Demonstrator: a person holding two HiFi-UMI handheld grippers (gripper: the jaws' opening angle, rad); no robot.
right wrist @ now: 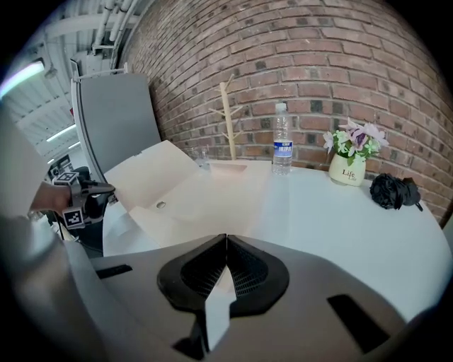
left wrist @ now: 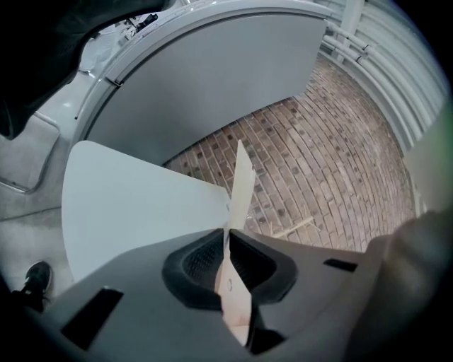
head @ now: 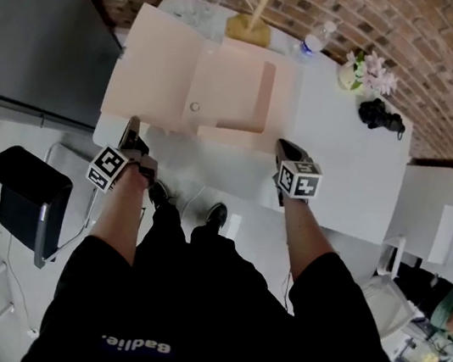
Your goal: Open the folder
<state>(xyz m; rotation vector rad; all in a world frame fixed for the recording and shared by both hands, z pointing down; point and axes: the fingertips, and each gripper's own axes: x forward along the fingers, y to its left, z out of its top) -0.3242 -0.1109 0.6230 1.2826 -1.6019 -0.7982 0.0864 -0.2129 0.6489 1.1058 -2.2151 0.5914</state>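
1. A round white table stands against a brick wall.
2. A clear water bottle with a blue label stands upright near the wall.
3. Beside it is a bare wooden tree-shaped stand.
4. Pink flowers sit in a cream pot.
5. A black bundle lies just beside the pot.
6. A grey panel and a black chair are off the table's left side.

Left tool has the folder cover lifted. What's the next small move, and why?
Probably swing the left tool outward and down. It pinches the cover, which stands tilted open above the folder base and is not yet lying flat.
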